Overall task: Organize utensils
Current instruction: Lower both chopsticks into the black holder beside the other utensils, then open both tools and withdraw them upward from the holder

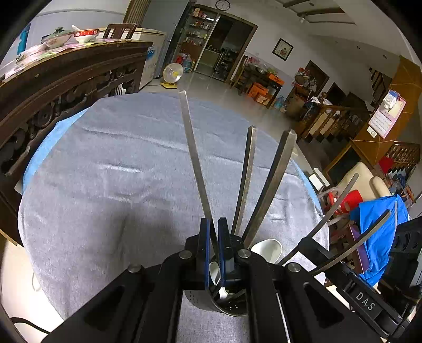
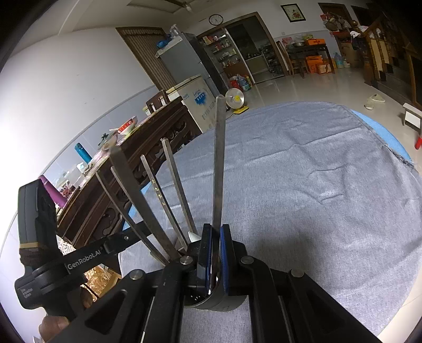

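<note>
the left gripper [image 1: 214, 232] is squeezing one metal chopstick [image 1: 195, 155], and the right gripper [image 2: 216, 238] is squeezing another chopstick [image 2: 219, 163]. both are standing tall, ends down in the metal holder cup [image 1: 226, 307] right under both grippers.

Pale tiled floor [image 1: 211, 87], carved dark wooden sideboard [image 1: 66, 79], wall clock [image 2: 216, 19], white walls.
</note>
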`<act>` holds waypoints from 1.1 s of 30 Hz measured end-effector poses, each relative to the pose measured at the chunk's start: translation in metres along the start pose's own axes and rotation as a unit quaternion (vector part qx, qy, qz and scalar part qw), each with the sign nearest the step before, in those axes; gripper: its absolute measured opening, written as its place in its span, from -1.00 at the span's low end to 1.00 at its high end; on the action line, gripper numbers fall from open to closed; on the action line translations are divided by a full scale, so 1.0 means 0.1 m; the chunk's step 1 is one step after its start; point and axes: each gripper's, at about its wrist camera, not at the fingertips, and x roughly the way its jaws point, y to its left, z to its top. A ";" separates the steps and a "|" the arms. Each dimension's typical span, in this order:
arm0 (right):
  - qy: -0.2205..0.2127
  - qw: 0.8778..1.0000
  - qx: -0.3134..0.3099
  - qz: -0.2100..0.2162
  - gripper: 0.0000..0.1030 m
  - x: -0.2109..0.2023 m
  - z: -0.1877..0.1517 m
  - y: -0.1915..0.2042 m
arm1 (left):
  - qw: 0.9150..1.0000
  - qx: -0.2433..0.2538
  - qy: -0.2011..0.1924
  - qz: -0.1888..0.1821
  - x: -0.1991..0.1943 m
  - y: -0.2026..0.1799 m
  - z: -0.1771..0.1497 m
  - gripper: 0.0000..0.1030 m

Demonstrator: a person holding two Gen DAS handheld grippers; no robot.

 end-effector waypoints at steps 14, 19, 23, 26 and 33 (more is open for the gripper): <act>0.002 1.000 -0.005 -0.001 -0.85 0.00 0.00 0.00 | 0.998 -0.056 0.001 -0.016 0.00 0.20 0.12 -0.86; 0.004 1.000 -0.006 -0.002 -0.85 0.00 0.00 0.00 | 0.997 -0.072 0.009 -0.028 0.04 0.25 0.17 -0.35; 0.004 1.000 -0.004 -0.002 -0.85 0.00 0.00 -0.01 | 0.997 -0.068 0.003 -0.032 0.02 0.24 0.19 -0.35; 0.004 1.000 -0.005 -0.001 -0.85 0.01 0.01 0.00 | 0.997 -0.071 0.005 -0.036 0.04 0.24 0.23 -0.35; 0.004 1.000 -0.005 -0.001 -0.85 0.01 0.00 0.00 | 0.995 -0.081 0.005 -0.048 0.09 0.24 0.27 -0.63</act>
